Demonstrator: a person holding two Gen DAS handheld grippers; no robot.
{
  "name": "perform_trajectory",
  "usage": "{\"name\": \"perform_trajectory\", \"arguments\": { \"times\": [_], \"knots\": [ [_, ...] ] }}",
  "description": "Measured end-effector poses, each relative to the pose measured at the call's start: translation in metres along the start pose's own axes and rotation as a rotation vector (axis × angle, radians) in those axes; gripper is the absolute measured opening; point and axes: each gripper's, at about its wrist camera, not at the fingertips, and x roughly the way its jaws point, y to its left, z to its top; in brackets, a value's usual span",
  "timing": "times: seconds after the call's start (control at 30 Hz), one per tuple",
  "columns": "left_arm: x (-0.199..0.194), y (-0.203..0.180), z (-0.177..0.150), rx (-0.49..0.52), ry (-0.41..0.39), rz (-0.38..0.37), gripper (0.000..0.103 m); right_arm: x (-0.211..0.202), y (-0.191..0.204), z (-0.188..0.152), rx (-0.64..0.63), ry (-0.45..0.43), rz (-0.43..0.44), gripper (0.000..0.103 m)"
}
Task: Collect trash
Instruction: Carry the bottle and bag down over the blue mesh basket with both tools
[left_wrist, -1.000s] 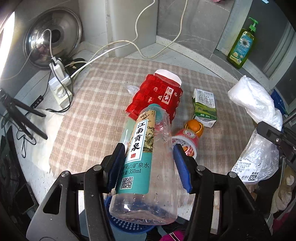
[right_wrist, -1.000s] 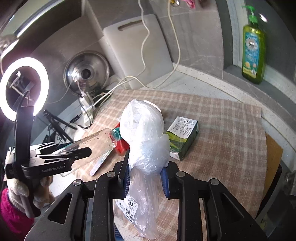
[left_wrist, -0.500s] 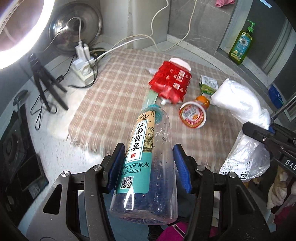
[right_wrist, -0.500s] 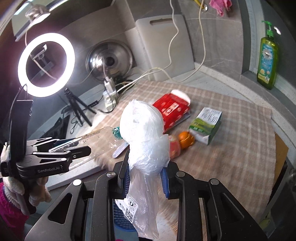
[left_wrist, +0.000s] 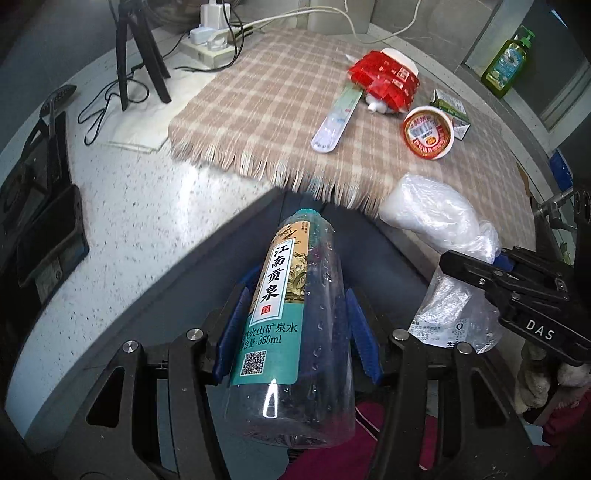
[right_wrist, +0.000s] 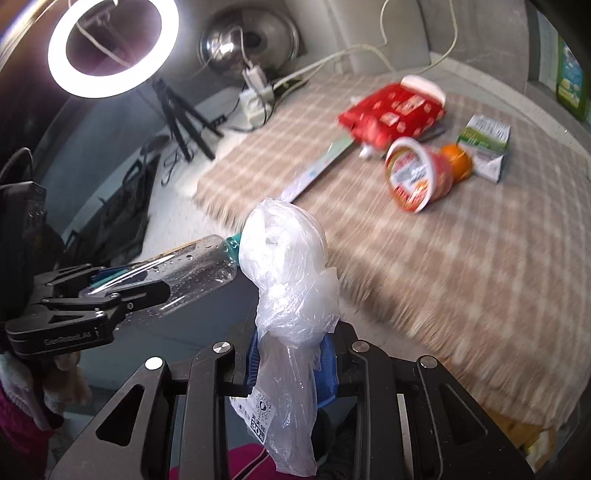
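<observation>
My left gripper (left_wrist: 295, 332) is shut on a clear water bottle (left_wrist: 291, 321) with a teal label, held off the counter's front edge; the bottle also shows in the right wrist view (right_wrist: 192, 266). My right gripper (right_wrist: 291, 369) is shut on a crumpled clear plastic bag (right_wrist: 291, 295), also seen in the left wrist view (left_wrist: 436, 214). On the checked cloth (left_wrist: 266, 110) lie a red wrapper (left_wrist: 384, 79), a red cup (left_wrist: 428, 133), a milk carton (left_wrist: 452, 107), a flat white-green sachet (left_wrist: 336, 118) and an orange (right_wrist: 458, 162).
A ring light (right_wrist: 110, 44) on a black tripod (left_wrist: 136, 55), a power strip (left_wrist: 207, 44) with cables and a metal lid (right_wrist: 251, 40) stand at the back left. A green soap bottle (left_wrist: 508, 62) stands on the far right ledge. A dark device (left_wrist: 40, 221) lies at the left.
Both grippers have pulled back from the cloth, past the counter's front edge, still holding the bottle and the bag. The trash on the cloth now lies farther away.
</observation>
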Motion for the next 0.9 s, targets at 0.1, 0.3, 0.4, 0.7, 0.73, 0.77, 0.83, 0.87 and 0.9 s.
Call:
{"name": "perform_trajectory", "arguments": {
  "times": [0.1, 0.3, 0.4, 0.7, 0.73, 0.77, 0.83, 0.87, 0.9],
  "knots": [
    [0.015, 0.006, -0.015, -0.014, 0.045, -0.009, 0.055, 0.021, 0.007, -0.012, -0.012, 0.048, -0.017, 0.025],
    [0.055, 0.017, -0.036, -0.04, 0.158, -0.022, 0.055, 0.06, 0.021, -0.033, -0.058, 0.129, -0.05, 0.025],
    [0.076, 0.022, -0.043, -0.053, 0.208, -0.003, 0.055, 0.077, 0.022, -0.043, -0.057, 0.168, -0.054, 0.025],
    [0.127, 0.024, -0.057, -0.041, 0.304, 0.051, 0.055, 0.119, 0.007, -0.06, -0.033, 0.257, -0.085, 0.026],
    [0.131, 0.024, -0.058, -0.042, 0.309, 0.055, 0.055, 0.124, 0.005, -0.061, -0.031, 0.265, -0.092, 0.026],
    [0.134, 0.023, -0.057, -0.042, 0.313, 0.059, 0.055, 0.131, 0.003, -0.06, -0.026, 0.275, -0.097, 0.026],
    [0.14, 0.023, -0.059, -0.042, 0.322, 0.063, 0.055, 0.141, -0.001, -0.06, -0.017, 0.29, -0.101, 0.026],
    [0.142, 0.023, -0.06, -0.042, 0.328, 0.067, 0.055, 0.146, -0.004, -0.061, -0.011, 0.299, -0.103, 0.026],
    [0.145, 0.023, -0.061, -0.041, 0.333, 0.07, 0.056, 0.15, -0.006, -0.061, -0.008, 0.306, -0.106, 0.026]
  ]
}}
